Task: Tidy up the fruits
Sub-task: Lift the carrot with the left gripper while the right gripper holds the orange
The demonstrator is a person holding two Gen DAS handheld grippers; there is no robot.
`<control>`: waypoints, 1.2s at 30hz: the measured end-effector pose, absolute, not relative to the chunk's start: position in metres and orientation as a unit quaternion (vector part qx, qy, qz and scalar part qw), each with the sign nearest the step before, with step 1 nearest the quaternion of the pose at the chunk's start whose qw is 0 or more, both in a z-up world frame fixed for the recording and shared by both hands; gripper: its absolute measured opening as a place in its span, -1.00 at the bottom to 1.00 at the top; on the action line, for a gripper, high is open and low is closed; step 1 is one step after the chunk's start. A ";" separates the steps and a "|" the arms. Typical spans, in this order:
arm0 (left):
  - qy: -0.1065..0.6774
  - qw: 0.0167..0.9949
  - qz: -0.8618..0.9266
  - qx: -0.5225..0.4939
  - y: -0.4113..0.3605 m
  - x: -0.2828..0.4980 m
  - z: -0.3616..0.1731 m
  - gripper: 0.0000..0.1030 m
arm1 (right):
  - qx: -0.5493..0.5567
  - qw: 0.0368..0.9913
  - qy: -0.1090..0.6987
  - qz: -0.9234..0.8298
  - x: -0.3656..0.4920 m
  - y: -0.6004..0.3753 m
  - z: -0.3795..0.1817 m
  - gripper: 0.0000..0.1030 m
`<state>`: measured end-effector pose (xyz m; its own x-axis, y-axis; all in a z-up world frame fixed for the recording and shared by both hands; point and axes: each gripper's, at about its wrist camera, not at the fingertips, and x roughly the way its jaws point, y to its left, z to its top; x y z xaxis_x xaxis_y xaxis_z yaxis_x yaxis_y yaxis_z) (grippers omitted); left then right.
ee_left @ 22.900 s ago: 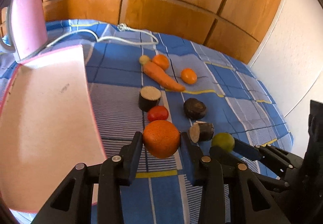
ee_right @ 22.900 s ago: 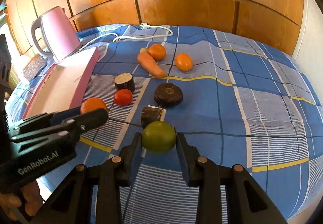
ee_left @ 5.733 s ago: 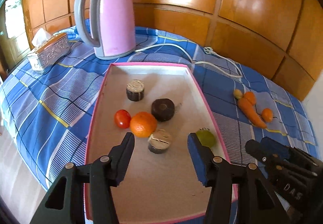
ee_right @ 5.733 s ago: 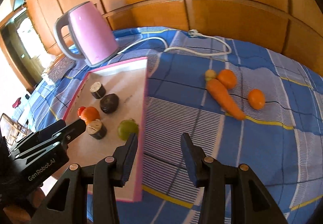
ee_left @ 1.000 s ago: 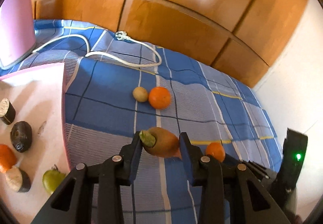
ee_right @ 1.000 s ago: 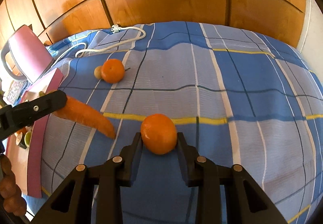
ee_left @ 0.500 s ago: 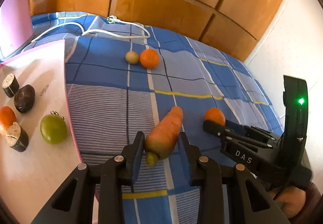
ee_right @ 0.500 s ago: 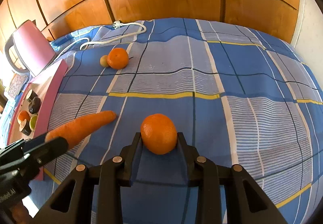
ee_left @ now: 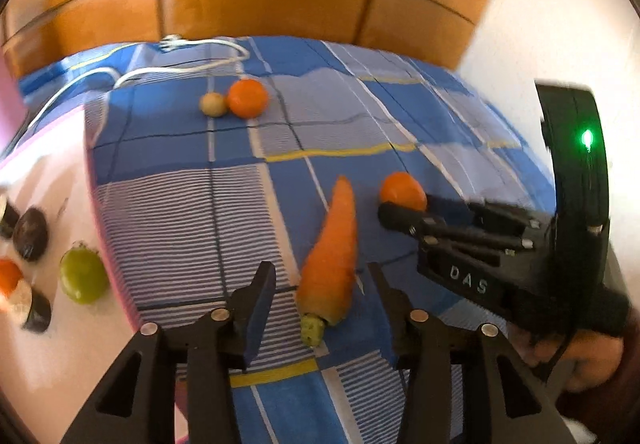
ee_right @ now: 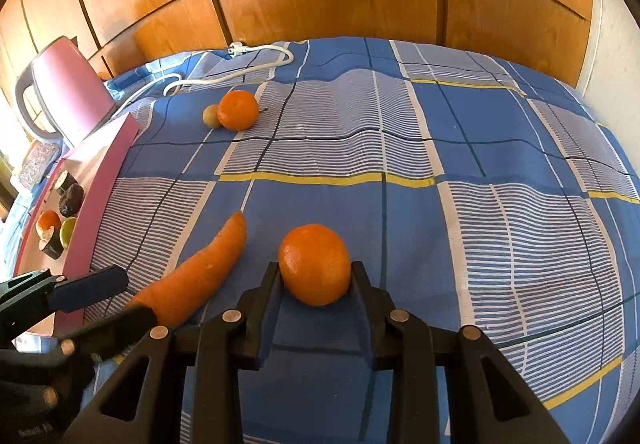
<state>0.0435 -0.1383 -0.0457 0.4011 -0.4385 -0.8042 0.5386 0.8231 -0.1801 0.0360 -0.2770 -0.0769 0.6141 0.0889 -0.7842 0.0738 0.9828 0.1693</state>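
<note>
Jaws of the left gripper (ee_left: 322, 280) stand spread around the carrot (ee_left: 334, 250); the right gripper (ee_right: 316, 284) pinches a mandarin (ee_right: 314, 264). Round and smooth, that mandarin could squirt free and roll across the rumpled bedspread (ee_right: 460, 148).

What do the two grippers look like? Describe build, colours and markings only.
Both are matte black plastic with angular, cut-out frames and silver rivets at the pivots. The right gripper bears white "DAS" lettering and a tall black housing with a green light. The left gripper has dark blue pads inside its jaws.
</note>
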 end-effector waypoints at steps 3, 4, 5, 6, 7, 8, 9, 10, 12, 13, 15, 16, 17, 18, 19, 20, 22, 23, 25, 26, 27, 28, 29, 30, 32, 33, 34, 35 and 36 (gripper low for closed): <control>0.462 0.831 -0.298 0.086 -0.146 0.044 -0.050 -0.11 | 0.088 0.896 0.434 0.011 0.035 -0.277 -0.078 -0.34; 0.464 0.829 -0.299 0.090 -0.148 0.046 -0.051 -0.12 | 0.089 0.897 0.434 0.013 0.035 -0.277 -0.078 -0.34; 0.466 0.828 -0.300 0.091 -0.149 0.047 -0.052 -0.23 | 0.090 0.897 0.433 0.014 0.035 -0.278 -0.078 -0.34; 0.467 0.827 -0.300 0.092 -0.150 0.048 -0.053 -0.36 | 0.092 0.898 0.431 0.015 0.035 -0.279 -0.078 -0.34; 0.469 0.826 -0.297 0.096 -0.152 0.050 -0.055 -0.37 | 0.093 0.899 0.429 0.016 0.034 -0.279 -0.079 -0.34; 0.470 0.826 -0.297 0.096 -0.153 0.050 -0.056 -0.37 | 0.090 0.900 0.426 0.016 0.034 -0.278 -0.079 -0.34; 0.470 0.826 -0.297 0.097 -0.154 0.050 -0.056 -0.39 | 0.089 0.901 0.424 0.016 0.034 -0.278 -0.079 -0.34; 0.469 0.827 -0.295 0.096 -0.155 0.050 -0.057 -0.40 | 0.088 0.901 0.424 0.016 0.034 -0.277 -0.079 -0.33; 0.469 0.828 -0.292 0.092 -0.157 0.050 -0.059 -0.41 | 0.095 0.901 0.423 0.014 0.034 -0.278 -0.079 -0.33; 0.468 0.830 -0.289 0.090 -0.157 0.049 -0.060 -0.41 | 0.099 0.901 0.422 0.013 0.034 -0.279 -0.079 -0.33; 0.464 0.835 -0.282 0.088 -0.158 0.047 -0.061 -0.41 | 0.098 0.903 0.418 0.011 0.035 -0.278 -0.080 -0.33; 0.459 0.839 -0.278 0.089 -0.159 0.044 -0.062 -0.41 | 0.096 0.904 0.417 0.010 0.035 -0.278 -0.080 -0.33; 0.457 0.841 -0.275 0.090 -0.159 0.043 -0.062 -0.41 | 0.095 0.905 0.415 0.007 0.034 -0.277 -0.080 -0.33; 0.454 0.843 -0.272 0.089 -0.159 0.042 -0.063 -0.41 | 0.098 0.906 0.413 0.004 0.034 -0.277 -0.080 -0.33; 0.454 0.845 -0.271 0.086 -0.159 0.042 -0.063 -0.41 | 0.099 0.906 0.411 0.002 0.034 -0.277 -0.080 -0.33; 0.454 0.845 -0.270 0.083 -0.158 0.042 -0.064 -0.40 | 0.099 0.907 0.409 0.000 0.034 -0.277 -0.080 -0.33; 0.453 0.846 -0.270 0.077 -0.157 0.043 -0.064 -0.39 | 0.094 0.908 0.407 -0.002 0.034 -0.276 -0.080 -0.33; 0.453 0.847 -0.270 0.072 -0.157 0.043 -0.065 -0.39 | 0.091 0.909 0.406 -0.004 0.034 -0.275 -0.080 -0.33; 0.453 0.847 -0.269 0.064 -0.155 0.044 -0.065 -0.39 | 0.087 0.911 0.404 -0.005 0.034 -0.274 -0.081 -0.33; 0.452 0.848 -0.269 0.063 -0.155 0.044 -0.065 -0.39 | 0.085 0.911 0.403 -0.006 0.034 -0.274 -0.081 -0.33; 0.451 0.849 -0.268 0.063 -0.155 0.043 -0.065 -0.39 | 0.084 0.912 0.402 -0.006 0.034 -0.274 -0.081 -0.33; 0.450 0.849 -0.268 0.063 -0.155 0.043 -0.066 -0.39 | 0.083 0.912 0.401 -0.006 0.034 -0.273 -0.081 -0.33; 0.449 0.850 -0.268 0.061 -0.155 0.043 -0.066 -0.40 | 0.082 0.912 0.401 -0.007 0.034 -0.273 -0.081 -0.33; 0.448 0.851 -0.268 0.060 -0.155 0.043 -0.066 -0.40 | 0.081 0.913 0.400 -0.007 0.034 -0.273 -0.081 -0.33; 0.445 0.853 -0.267 0.059 -0.155 0.042 -0.066 -0.41 | 0.079 0.913 0.400 -0.008 0.034 -0.273 -0.081 -0.33; 0.444 0.853 -0.266 0.059 -0.155 0.042 -0.066 -0.41 | 0.078 0.913 0.400 -0.008 0.034 -0.273 -0.081 -0.33; 0.443 0.854 -0.265 0.060 -0.155 0.041 -0.066 -0.41 | 0.078 0.913 0.400 -0.007 0.034 -0.273 -0.081 -0.33; 0.442 0.855 -0.264 0.061 -0.155 0.041 -0.066 -0.41 | 0.079 0.913 0.399 -0.007 0.034 -0.273 -0.081 -0.33; 0.441 0.856 -0.263 0.062 -0.155 0.040 -0.066 -0.41 | 0.079 0.913 0.399 -0.007 0.034 -0.273 -0.081 -0.33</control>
<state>0.0400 -0.1553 -0.0656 0.4729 -0.3953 -0.7875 0.5047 0.8541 -0.1256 0.0338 -0.2733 -0.0808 0.6812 0.0509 -0.7304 0.0750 0.9875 0.1388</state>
